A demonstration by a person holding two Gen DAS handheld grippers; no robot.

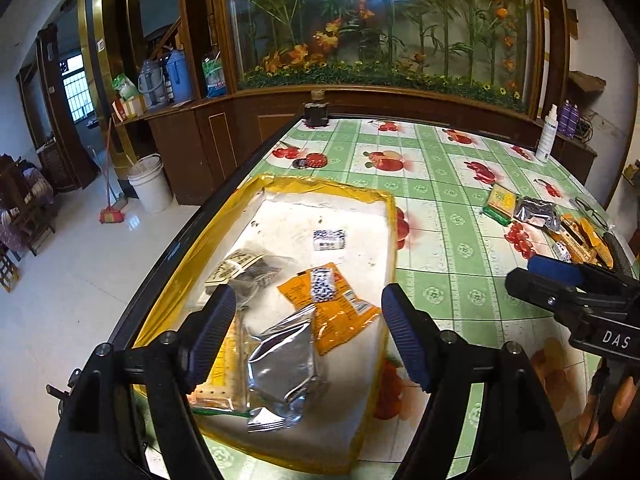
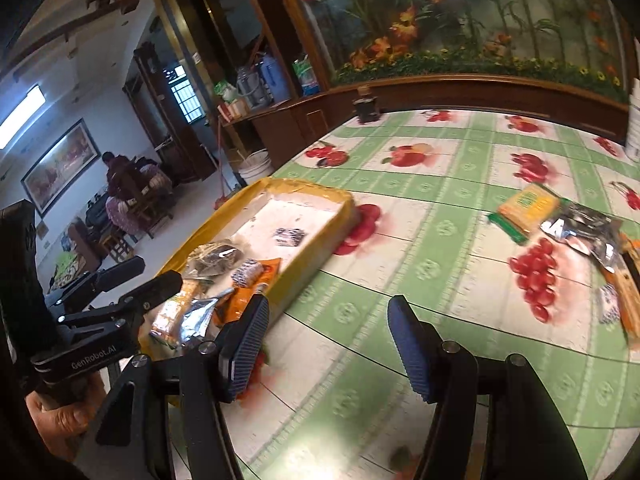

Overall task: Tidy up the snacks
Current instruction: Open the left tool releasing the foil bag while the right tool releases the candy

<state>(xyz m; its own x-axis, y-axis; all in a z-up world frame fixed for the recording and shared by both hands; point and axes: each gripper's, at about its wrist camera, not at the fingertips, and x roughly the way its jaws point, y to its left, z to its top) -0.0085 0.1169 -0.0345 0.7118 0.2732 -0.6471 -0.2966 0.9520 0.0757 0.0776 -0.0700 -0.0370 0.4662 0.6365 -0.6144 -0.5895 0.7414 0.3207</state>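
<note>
A yellow-rimmed white tray (image 1: 384, 216) (image 2: 320, 216) lies on the table's left side. It holds a silver foil pouch (image 1: 284, 364) (image 2: 200, 312), an orange packet (image 1: 332, 304) (image 2: 256, 280), a dark clear-bag snack (image 1: 248, 268) (image 2: 216, 256), a yellow cracker pack (image 1: 224, 364) and a small blue-white sweet (image 1: 329, 239) (image 2: 289, 237). My left gripper (image 1: 308, 336) hovers open and empty over the tray's near end. My right gripper (image 2: 328, 348) is open and empty above the tablecloth right of the tray. Loose snacks lie at the right: a yellow-green pack (image 1: 500, 202) (image 2: 524, 208), a foil pouch (image 1: 534, 210) (image 2: 580, 228) and orange packets (image 1: 580, 240) (image 2: 624, 292).
The table has a green fruit-print cloth (image 1: 440, 208) (image 2: 440, 240). A dark jar (image 1: 316, 114) (image 2: 366, 108) stands at the far edge, a white bottle (image 1: 546, 136) at the far right. A red lid (image 1: 314, 159) lies beyond the tray. The table's left edge drops to the floor.
</note>
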